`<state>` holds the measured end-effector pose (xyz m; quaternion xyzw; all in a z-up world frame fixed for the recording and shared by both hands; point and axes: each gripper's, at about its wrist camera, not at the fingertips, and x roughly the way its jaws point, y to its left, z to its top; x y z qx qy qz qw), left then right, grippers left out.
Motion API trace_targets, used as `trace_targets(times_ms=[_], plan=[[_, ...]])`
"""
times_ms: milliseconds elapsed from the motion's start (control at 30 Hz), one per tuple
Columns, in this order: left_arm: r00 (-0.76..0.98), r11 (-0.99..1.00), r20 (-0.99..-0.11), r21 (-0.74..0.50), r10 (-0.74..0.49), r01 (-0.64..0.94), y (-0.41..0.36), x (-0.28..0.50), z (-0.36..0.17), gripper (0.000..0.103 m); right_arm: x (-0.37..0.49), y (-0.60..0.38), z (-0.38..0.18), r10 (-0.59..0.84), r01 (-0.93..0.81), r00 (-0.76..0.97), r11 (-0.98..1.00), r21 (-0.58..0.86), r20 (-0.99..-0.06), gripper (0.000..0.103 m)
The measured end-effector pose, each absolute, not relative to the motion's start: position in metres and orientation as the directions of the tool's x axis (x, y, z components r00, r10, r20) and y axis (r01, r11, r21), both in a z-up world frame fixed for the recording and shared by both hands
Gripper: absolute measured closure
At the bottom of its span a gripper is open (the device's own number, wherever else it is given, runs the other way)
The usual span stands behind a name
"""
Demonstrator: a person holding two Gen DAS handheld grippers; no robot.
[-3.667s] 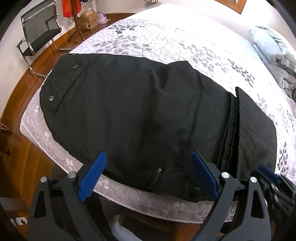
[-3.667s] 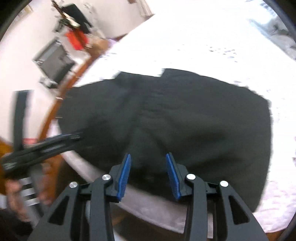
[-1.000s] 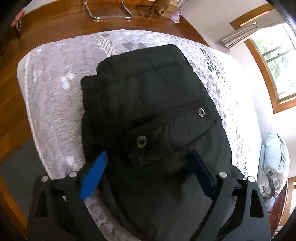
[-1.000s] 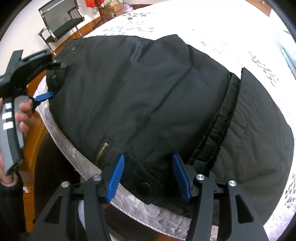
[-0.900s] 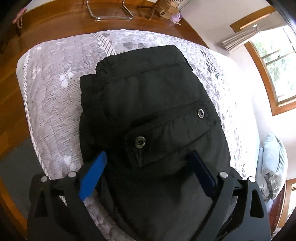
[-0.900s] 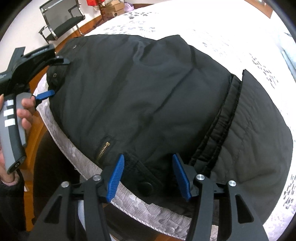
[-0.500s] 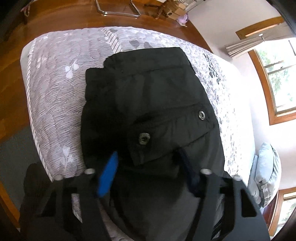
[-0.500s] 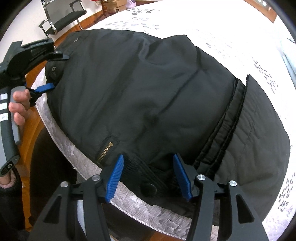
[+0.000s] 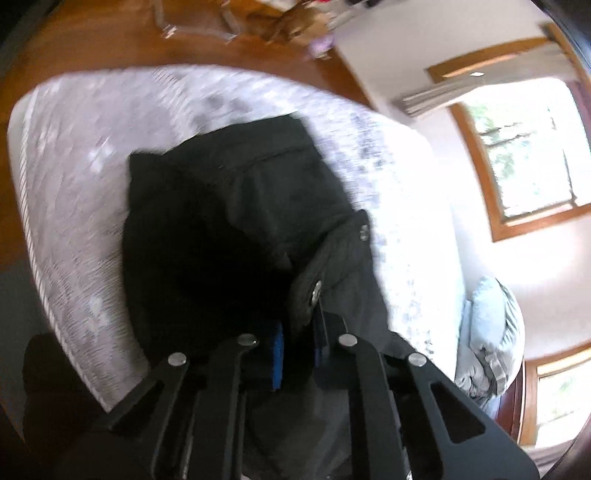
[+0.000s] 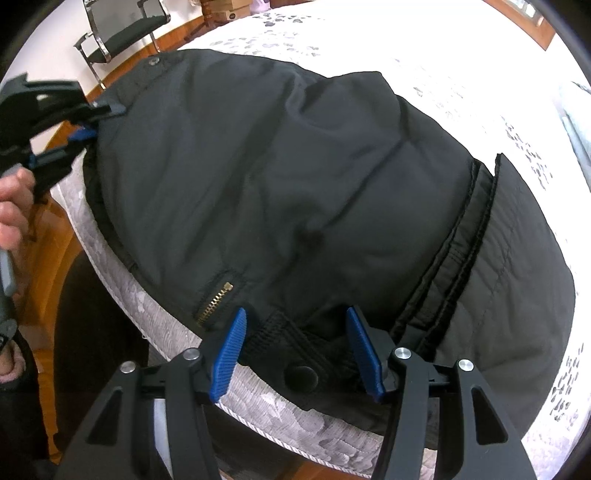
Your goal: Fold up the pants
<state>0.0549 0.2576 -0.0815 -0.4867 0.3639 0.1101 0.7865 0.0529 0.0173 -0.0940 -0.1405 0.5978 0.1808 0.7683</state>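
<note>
A large bed (image 10: 461, 74) fills most of both views, covered with a white quilt printed with grey leaves; its near edge has a corded seam. On the near corner of the bed lie the black padded pants (image 10: 295, 184), folded, reaching to the mattress edge. A ribbed waistband (image 10: 458, 266) runs across them on the right side of the right wrist view, and a brass zipper (image 10: 214, 299) and a black snap button (image 10: 301, 376) sit close to the near edge.

A black office chair (image 10: 122, 29) stands on the wooden floor (image 9: 92, 44) beyond the bed corner, and a pale blue pillow (image 9: 491, 332) lies at the far end of the bed, below a wood-framed window (image 9: 524, 155).

The left tool (image 9: 297, 347) has just been closing its jaws, and now it is clamped on a flap of the pants that carries a metal snap (image 9: 316, 290). The left wrist view is blurred. In the right wrist view the same tool (image 10: 88, 123) grips the far left corner of the pants, and a hand (image 10: 14, 206) holds its grip.

The right tool (image 10: 295, 354) stands with its blue pads apart, one on each side of the snap button at the near edge. The pads do not press the cloth.
</note>
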Motion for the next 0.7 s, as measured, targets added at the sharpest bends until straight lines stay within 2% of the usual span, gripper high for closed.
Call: trace_targets(times_ms=[100, 300, 433, 500, 567, 633, 700], plan=[[0.745, 0.582, -0.644, -0.676, -0.171, -0.452, 0.236, 0.057, -0.057, 0.093, 0.054, 0.015, -0.093, 0.119, -0.444, 0.219, 0.896, 0.01, -0.968, 0.045], [0.697, 0.55, -0.708, -0.629, -0.114, -0.549, 0.24, 0.052, -0.067, 0.091, 0.056, 0.003, -0.093, 0.149, -0.436, 0.209, 0.899, 0.044, -0.967, 0.045], [0.636, 0.519, -0.767, -0.579, -0.087, -0.628, 0.265, 0.033, -0.084, 0.076, 0.058, -0.003, -0.095, 0.153, -0.441, 0.201, 0.896, 0.05, -0.968, 0.045], [0.617, 0.5, -0.782, -0.568, -0.081, -0.654, 0.272, 0.024, -0.09, 0.074, 0.06, -0.005, -0.096, 0.15, -0.444, 0.199, 0.895, 0.048, -0.969, 0.044], [0.6, 0.474, -0.797, -0.558, -0.076, -0.681, 0.283, 0.019, -0.093, 0.065, 0.061, -0.004, -0.098, 0.144, -0.447, 0.197, 0.894, 0.042, -0.97, 0.043], [0.602, 0.432, -0.795, -0.572, -0.079, -0.698, 0.296, 0.012, -0.097, 0.049, 0.062, 0.0, -0.098, 0.139, -0.448, 0.196, 0.893, 0.038, -0.971, 0.043], [0.627, 0.413, -0.772, -0.607, -0.105, -0.679, 0.305, 0.01, -0.102, 0.049, 0.064, 0.002, -0.098, 0.135, -0.448, 0.194, 0.893, 0.035, -0.972, 0.043]])
